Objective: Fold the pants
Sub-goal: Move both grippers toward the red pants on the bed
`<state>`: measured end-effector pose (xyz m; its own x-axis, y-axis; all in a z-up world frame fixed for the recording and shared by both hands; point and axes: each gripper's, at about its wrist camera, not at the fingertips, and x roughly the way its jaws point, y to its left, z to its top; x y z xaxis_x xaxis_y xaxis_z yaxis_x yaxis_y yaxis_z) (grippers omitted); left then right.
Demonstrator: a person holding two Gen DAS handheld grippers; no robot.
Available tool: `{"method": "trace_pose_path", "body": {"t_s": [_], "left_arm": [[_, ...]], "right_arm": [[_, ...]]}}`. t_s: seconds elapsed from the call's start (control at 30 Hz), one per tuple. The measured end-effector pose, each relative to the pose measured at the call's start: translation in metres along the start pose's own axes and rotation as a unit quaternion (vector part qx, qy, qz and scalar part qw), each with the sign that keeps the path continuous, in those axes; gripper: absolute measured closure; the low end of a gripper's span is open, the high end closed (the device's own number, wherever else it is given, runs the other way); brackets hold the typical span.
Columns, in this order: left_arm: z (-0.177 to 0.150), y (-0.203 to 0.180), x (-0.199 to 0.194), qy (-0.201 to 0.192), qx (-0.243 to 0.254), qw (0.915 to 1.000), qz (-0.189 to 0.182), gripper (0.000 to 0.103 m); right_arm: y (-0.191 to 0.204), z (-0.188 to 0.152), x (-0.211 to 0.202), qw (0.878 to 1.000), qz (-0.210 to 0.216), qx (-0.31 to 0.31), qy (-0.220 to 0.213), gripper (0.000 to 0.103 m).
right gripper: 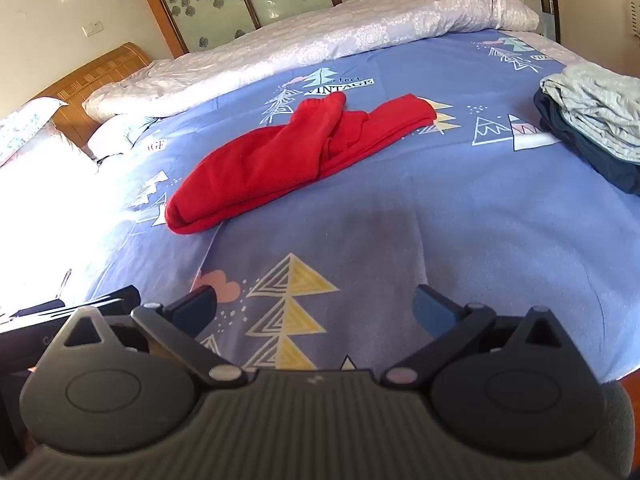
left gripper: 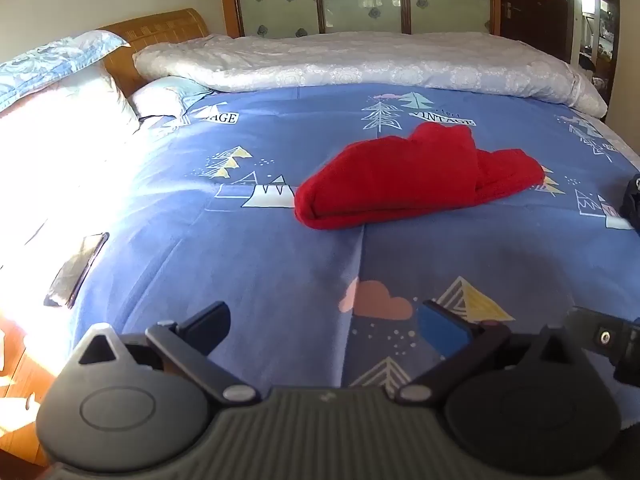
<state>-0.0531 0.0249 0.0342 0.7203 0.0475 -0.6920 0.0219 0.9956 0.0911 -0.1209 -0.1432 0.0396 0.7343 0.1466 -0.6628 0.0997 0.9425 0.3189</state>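
Observation:
Red pants (left gripper: 404,176) lie folded in a loose bundle on the blue patterned bedsheet (left gripper: 280,264), in the middle of the bed. They also show in the right wrist view (right gripper: 280,160), with one leg end reaching to the right. My left gripper (left gripper: 326,328) is open and empty, held above the sheet well in front of the pants. My right gripper (right gripper: 316,312) is open and empty too, also short of the pants. Part of the right gripper (left gripper: 604,340) shows at the right edge of the left wrist view.
A rolled white quilt (left gripper: 360,64) lies along the far side. Pillows (left gripper: 60,92) and a wooden headboard are at the left. A phone (left gripper: 78,270) lies on the sheet at the left. A stack of folded clothes (right gripper: 592,124) sits at the right.

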Motion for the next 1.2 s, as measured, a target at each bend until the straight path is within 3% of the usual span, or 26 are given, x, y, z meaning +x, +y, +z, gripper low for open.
{"method": "trace_pose_path", "body": {"t_s": [0.23,1.0,1.2], "left_arm": [[-0.001,-0.001,-0.001,-0.004,0.005,1.0000,-0.001,0.000],[-0.002,-0.004,0.001,-0.001,0.014,0.9999,0.004,0.000],[-0.002,-0.003,0.002,0.000,0.014,0.9999,0.006,0.000]], "right_arm": [[0.014,-0.002,0.004,1.000,0.000,-0.005,-0.001,0.000],[0.001,-0.001,0.005,1.000,0.011,-0.009,0.010,0.000],[0.002,-0.003,0.006,1.000,0.015,-0.018,-0.006,0.000]]}}
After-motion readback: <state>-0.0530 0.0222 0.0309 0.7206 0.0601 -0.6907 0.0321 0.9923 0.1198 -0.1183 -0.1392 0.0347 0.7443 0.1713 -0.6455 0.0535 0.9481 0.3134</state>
